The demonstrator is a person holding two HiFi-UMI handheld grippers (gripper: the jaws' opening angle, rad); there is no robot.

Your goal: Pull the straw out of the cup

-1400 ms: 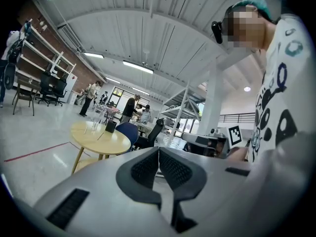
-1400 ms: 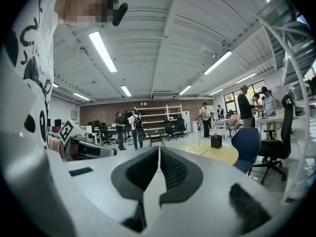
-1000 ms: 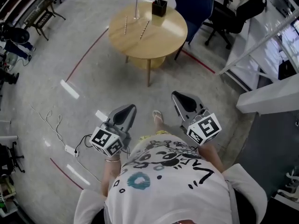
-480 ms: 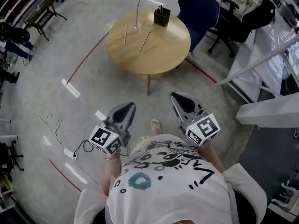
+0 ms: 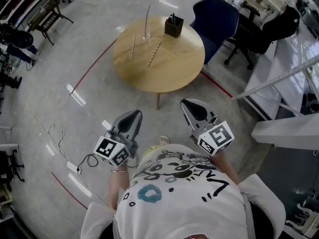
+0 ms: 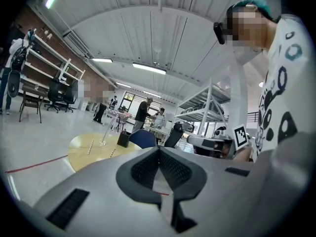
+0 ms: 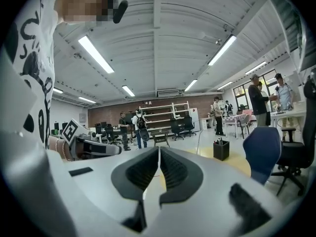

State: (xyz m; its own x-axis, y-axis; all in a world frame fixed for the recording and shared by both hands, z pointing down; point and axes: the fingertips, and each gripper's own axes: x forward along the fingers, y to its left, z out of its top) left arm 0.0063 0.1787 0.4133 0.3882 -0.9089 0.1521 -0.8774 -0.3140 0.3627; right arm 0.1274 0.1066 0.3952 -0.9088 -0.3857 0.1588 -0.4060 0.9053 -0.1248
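1. The left gripper (image 5: 133, 117) and the right gripper (image 5: 192, 106) are held up in front of the person's chest, at 7 and 5 o'clock in the head view. Each gripper's own view shows its jaws pressed together with nothing between them.
2. On the floor at 8 o'clock lies a power strip (image 5: 74, 168) with a loose cable.
3. A red line (image 5: 94, 61) on the floor curves round the table's left side.
4. The round wooden table (image 5: 174, 68) stands at 12 o'clock, well apart from both grippers. Only bare floor lies between them and it.
5. Two loose straws (image 5: 155, 54) lie on the tabletop toward 10 o'clock.
6. Just beyond them, at the top's 11 o'clock edge, the clear cup (image 5: 145, 35) stands upright. The straw (image 5: 147, 17) is still in it, leaning slightly.
7. A black box (image 5: 174, 26) holding pens stands at the top's 12 o'clock edge, near the cup.
8. A blue chair (image 5: 219, 15) stands at the table's 2 o'clock, with a black office chair (image 5: 261, 31) beyond it.
9. The left gripper view shows the table side-on at 9 o'clock, with the straw and cup in plain sight. It also shows the right gripper at 3 o'clock.
10. The right gripper view shows the black box and the blue chair at 3 o'clock. It also shows shelves and standing people far off, which the head view does not show.
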